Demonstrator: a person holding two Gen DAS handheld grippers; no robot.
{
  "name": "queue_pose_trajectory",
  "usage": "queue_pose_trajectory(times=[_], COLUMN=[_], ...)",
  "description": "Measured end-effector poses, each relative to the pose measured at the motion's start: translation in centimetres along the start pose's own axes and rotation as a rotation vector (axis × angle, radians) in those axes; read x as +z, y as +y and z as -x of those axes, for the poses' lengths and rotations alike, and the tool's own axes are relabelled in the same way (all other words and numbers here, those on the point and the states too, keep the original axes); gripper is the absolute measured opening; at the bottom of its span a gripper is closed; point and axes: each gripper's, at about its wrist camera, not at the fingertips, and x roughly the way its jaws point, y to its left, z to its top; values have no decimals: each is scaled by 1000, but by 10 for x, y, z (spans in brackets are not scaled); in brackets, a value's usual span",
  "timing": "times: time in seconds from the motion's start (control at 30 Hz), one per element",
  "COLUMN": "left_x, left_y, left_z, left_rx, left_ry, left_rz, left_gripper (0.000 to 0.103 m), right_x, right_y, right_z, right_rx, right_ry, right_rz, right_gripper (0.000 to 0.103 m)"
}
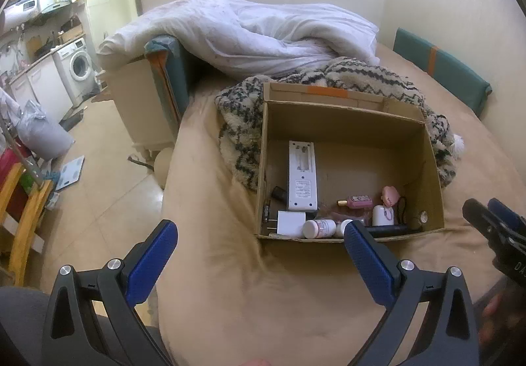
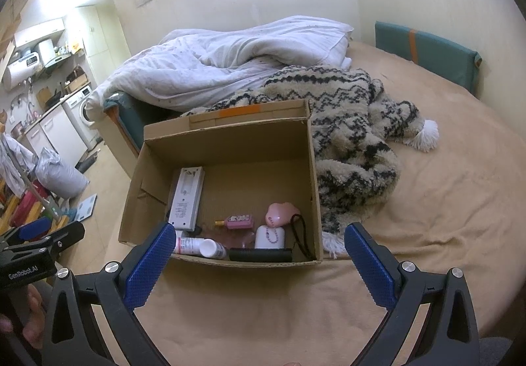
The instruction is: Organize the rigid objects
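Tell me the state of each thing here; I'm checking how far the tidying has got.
Left gripper: open, empty, short of the box.
Right gripper: open, empty.
Cardboard box: flaps open, on the bed.
White remote: lying flat in the box.
Pink perfume bottle: on its side.
White pill bottle: on its side, capped.
Washing machine: door closed.
White duvet: crumpled.
Patterned blanket: bunched beside the box.

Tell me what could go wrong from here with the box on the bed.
1. The cardboard box sits on a soft bed near its edge, so pressing into it could tip or slide it toward the floor.
2. Small items crowd the near wall: the white bottle, the pink perfume bottle and the black cylinder. An open claw, left or right, might catch a neighbour.
3. The black cord could snag.
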Motion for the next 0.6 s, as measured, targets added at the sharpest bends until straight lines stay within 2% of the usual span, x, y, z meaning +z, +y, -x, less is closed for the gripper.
queue_pose_trajectory(times=[0.6], left_x=[-2], left_y=[1], left_z=[0], left_rx=[-3], left_ry=[-4], left_rz=[-2], left_gripper=[101], right_x=[0], right_y=[2], right_z=[1], right_rx=[1], right_ry=[6], right_rz=[2], right_gripper=[103])
